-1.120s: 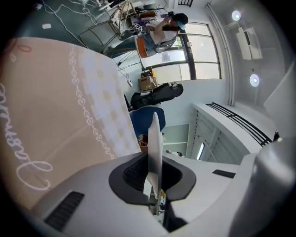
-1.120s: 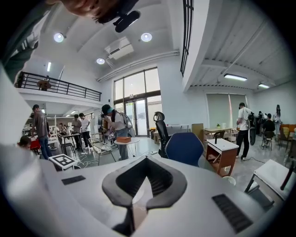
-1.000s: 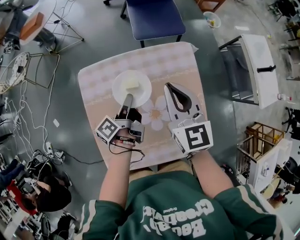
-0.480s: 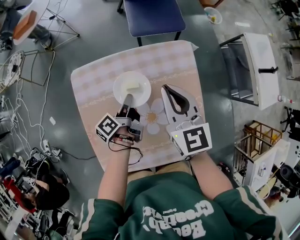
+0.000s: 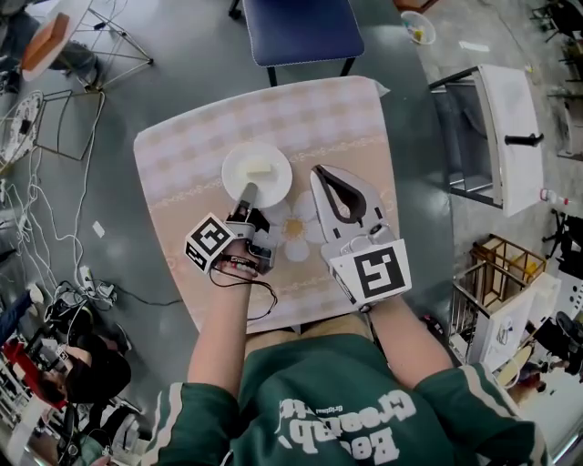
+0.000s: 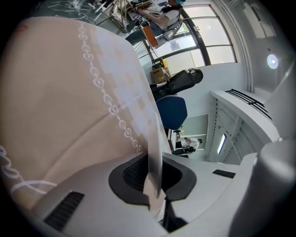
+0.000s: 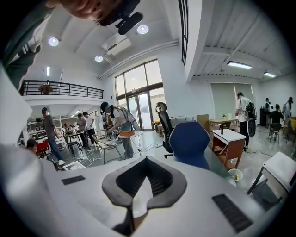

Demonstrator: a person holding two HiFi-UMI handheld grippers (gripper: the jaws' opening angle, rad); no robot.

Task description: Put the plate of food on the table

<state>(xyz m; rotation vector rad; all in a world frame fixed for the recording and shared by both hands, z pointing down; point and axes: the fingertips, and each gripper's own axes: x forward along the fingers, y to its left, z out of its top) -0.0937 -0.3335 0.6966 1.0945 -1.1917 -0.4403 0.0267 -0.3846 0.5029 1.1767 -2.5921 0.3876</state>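
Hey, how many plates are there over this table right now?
1. A white plate is over the checked table, left of its middle, a pale piece of food on it, its near rim clamped in the left tongs. No other seems hidden.

One square counter (image 5: 351, 118) covered in a pink-and-beige checked cloth fills the middle of the head view. On it are one round white plate (image 5: 276, 157) and, on that plate, one pale yellow block of food (image 5: 259, 168). There are two white hand-held grippers, the left gripper (image 5: 249, 191) and the right gripper (image 5: 322, 174). Each carries one black-and-white marker cube, so two in all: the left cube (image 5: 208, 244) and the right cube (image 5: 375, 273). One blue padded chair (image 5: 301, 27) stands at the top edge. One small pale bowl (image 5: 416, 31) lies at the upper right. At the right edge are one white box-shaped unit (image 5: 506, 127) and one wooden slatted crate (image 5: 503, 262).
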